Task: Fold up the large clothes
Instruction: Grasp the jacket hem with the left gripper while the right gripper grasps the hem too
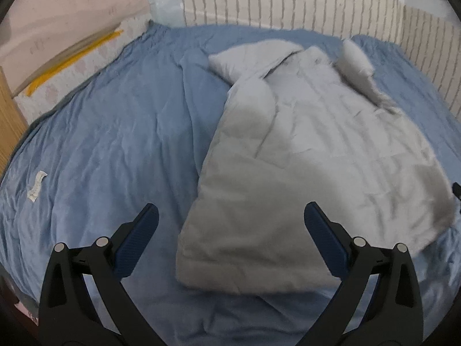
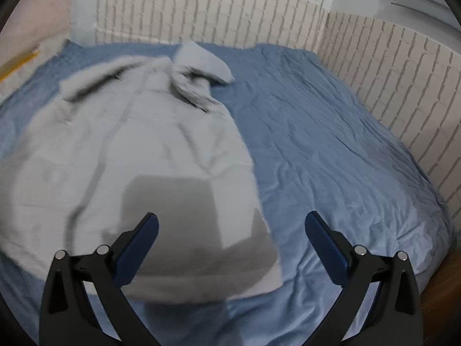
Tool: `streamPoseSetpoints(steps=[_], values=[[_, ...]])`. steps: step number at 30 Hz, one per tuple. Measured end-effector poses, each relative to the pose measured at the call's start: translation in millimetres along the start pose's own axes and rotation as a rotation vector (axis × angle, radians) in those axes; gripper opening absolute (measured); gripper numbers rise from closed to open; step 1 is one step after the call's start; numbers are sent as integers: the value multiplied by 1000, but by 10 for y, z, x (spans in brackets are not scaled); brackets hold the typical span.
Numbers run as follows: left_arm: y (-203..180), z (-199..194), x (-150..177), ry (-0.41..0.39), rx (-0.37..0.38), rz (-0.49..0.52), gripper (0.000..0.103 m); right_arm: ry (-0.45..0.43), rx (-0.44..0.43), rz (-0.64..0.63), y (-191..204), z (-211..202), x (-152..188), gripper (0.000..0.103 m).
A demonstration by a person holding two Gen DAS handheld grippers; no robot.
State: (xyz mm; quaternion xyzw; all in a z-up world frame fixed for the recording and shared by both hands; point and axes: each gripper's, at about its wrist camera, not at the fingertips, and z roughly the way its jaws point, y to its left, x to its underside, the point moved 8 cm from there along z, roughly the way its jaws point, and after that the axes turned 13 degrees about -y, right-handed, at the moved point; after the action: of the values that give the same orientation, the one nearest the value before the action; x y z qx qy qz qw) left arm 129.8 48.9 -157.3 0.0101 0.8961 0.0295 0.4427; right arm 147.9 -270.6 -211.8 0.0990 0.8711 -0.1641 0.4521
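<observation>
The left claw [image 1: 231, 212] stood wide apart, holding nothing and touching nothing; its blue-padded fingers [image 1: 138, 239] hung above the near hem of the coat [image 1: 302, 173]. The right claw [image 2: 231, 221] was spread just as wide and was likewise empty, poised over the coat's [image 2: 129, 150] near right corner, where a dark shadow fell on the cloth.

The coat, pale grey and padded, lay flat on the bed [image 1: 115, 144] with its hem towards the claws and its collar towards the wall [image 1: 288, 0]. One sleeve [image 1: 245, 57] was folded across its upper left; at the far right the hood [image 2: 201, 69] was bunched in a heap. In the left wrist view the coat lay right of centre, in the right wrist view left of centre.

A small white tag [image 1: 37, 186] was sewn to the blue cover near its left edge; any print on it was too blurred to read. The wall bore a pale brick pattern.
</observation>
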Motion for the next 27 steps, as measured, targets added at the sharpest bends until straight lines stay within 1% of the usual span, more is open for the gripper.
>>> streamPoseSetpoints(steps=[3,5,7,8,9,10,11,12,13,14,15,16,17,18,19,22,25,27], values=[[6,249,51,35,28,-12,98,51,-7,8,-103,300,110,101],[-37,457,128,78,54,-12,94,90,-29,5,-102,496,206,101],[-77,604,207,108,65,-4,91,124,-64,45,-116,614,307,101],[-96,630,227,109,71,-4,90,140,-85,79,-108,660,342,101],[-127,654,251,109,77,3,88,147,-94,92,-101,683,363,101],[-141,668,266,111,82,7,83,153,-104,100,-89,697,382,101],[-170,685,294,122,98,6,79,155,-119,103,-59,682,403,95],[-186,699,319,135,112,1,72,165,-160,114,-8,686,424,79],[-193,700,337,140,118,-4,65,184,-220,138,73,679,448,67],[-206,697,356,146,127,-12,61,185,-230,135,109,657,444,50],[-205,684,373,151,135,-15,49,169,-228,100,166,615,426,33],[-216,674,380,158,145,-18,38,159,-230,80,197,611,423,26],[-226,657,374,161,155,-23,33,150,-236,69,217,578,409,17],[-234,625,369,159,163,-23,25,141,-244,64,238,524,397,12],[-226,592,365,156,164,-18,19,136,-249,53,248,475,398,11],[-210,462,398,154,170,-15,12,139,-249,13,232,316,450,9],[-122,261,466,148,180,-26,8,135,-259,-2,202,92,473,8],[-35,116,514,142,193,-44,7,143,-271,-3,165,-43,519,8]])
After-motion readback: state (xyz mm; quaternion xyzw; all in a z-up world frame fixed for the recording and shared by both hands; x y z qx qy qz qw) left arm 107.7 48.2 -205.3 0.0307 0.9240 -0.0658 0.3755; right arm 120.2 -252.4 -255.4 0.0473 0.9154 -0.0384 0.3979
